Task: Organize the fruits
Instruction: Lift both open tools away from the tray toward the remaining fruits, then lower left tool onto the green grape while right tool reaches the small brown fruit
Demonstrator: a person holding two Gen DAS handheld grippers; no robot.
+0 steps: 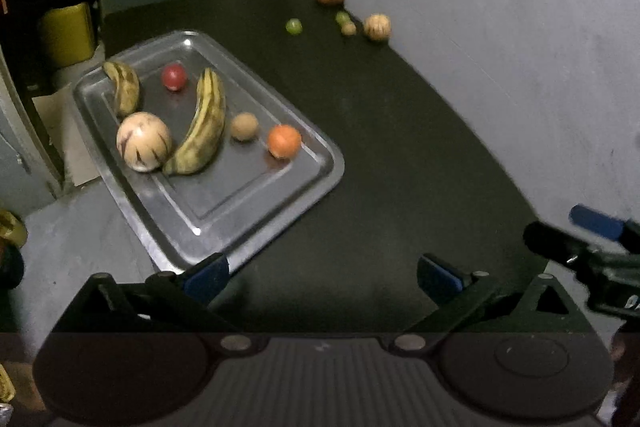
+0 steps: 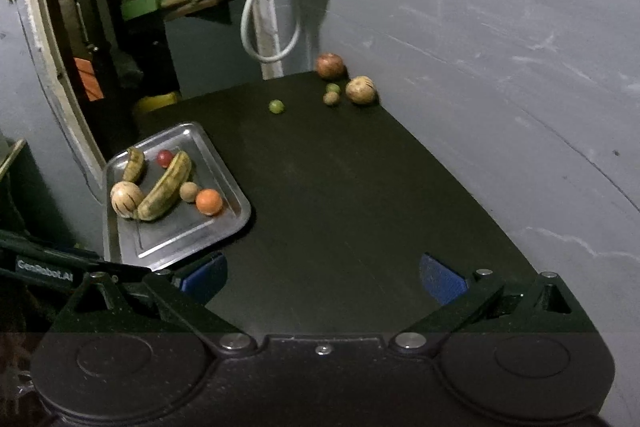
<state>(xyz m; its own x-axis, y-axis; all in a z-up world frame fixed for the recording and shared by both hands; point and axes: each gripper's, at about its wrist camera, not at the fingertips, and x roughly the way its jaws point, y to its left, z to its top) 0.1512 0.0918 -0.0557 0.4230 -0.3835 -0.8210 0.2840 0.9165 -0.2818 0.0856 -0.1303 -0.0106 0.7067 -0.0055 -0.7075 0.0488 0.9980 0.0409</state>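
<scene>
On the dark tabletop (image 2: pixel 340 207) a metal tray (image 1: pixel 256 203) sits at the near left, and it seems to be the collecting place for the fruit. It already holds two bananas, a long one (image 1: pixel 204 131) and a shorter one (image 1: pixel 124 87), with a pale striped melon-like fruit (image 1: pixel 143 142) touching the long banana's near end. A red fruit (image 1: pixel 174 76) lies between the bananas, and a small brown fruit (image 1: pixel 244 126) and an orange (image 1: pixel 284 141) lie to the right of the long one.

Both claws are empty with jaws spread wide. The left claw (image 1: pixel 324 275) hangs over the tray's near corner, the right claw (image 2: pixel 324 273) over bare tabletop just beside it. That readiness suits a reach for the next piece.

The unsorted fruit is well apart at the far edge, by the grey wall (image 2: pixel 500 67): a reddish-brown round fruit (image 2: pixel 330 65), a tan striped one (image 2: pixel 361 90), two small ones close together, one green (image 2: pixel 333 89) and one brownish (image 2: pixel 330 98), and a lone green fruit (image 2: pixel 276 106) further left. The near half of the tray is bare, leaving room for them. Being round, they could roll when nudged.
</scene>
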